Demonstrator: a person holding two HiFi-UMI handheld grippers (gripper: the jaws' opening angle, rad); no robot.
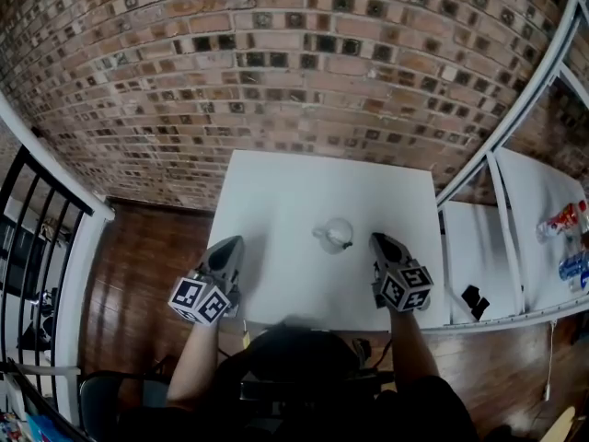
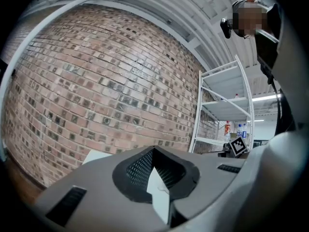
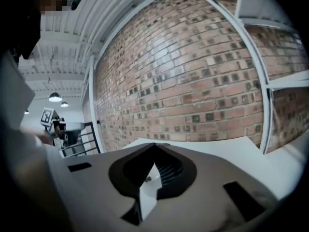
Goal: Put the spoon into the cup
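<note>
Glass cup [image 1: 335, 233] on your desk [image 1: 276, 201] seems to hold the spoon [image 1: 344, 241] already; left tool [image 1: 234, 242] and right tool [image 1: 378, 240] both pressed together, empty: just withdraw

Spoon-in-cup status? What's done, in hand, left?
Done, apparently: the cup on the table seems to hold the spoon, though it is too small to be sure. In hand: nothing; the left gripper and right gripper are shut, empty and clear of the cup. Left: only confirming.
</note>
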